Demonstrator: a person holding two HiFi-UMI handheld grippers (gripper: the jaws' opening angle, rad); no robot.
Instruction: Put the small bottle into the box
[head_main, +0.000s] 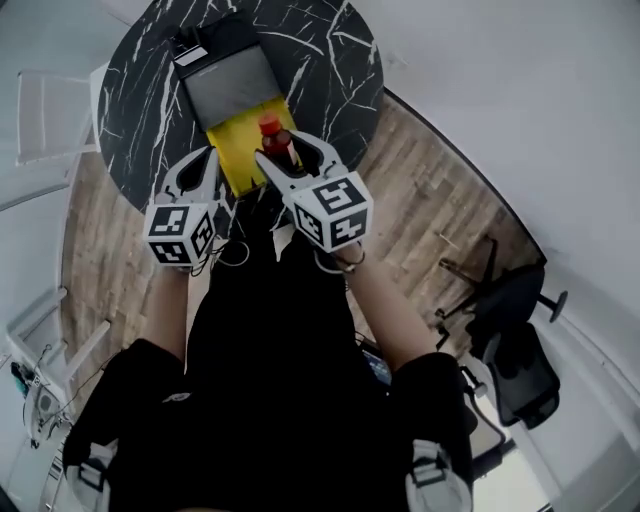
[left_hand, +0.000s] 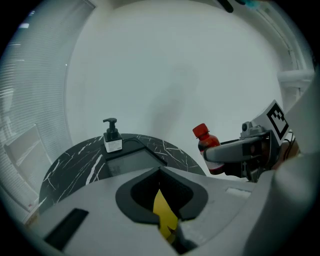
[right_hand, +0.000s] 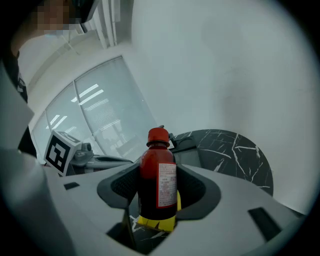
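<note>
A small red bottle (head_main: 275, 140) with a red cap and a white label stands upright between the jaws of my right gripper (head_main: 292, 152), which is shut on its body (right_hand: 159, 180). It hangs over the near end of a dark box (head_main: 225, 85) with a yellow panel (head_main: 240, 160), on a round black marble table (head_main: 330, 70). My left gripper (head_main: 205, 165) hovers just left of it over the table's near edge; its jaws meet at the tips (left_hand: 160, 172) with nothing between them. From the left gripper view the bottle (left_hand: 206, 142) shows at the right.
A black pump bottle (left_hand: 112, 137) with a white label stands at the box's far end. The floor is wood planks (head_main: 420, 190). A black office chair (head_main: 510, 340) stands at the right and white furniture (head_main: 45, 115) at the left.
</note>
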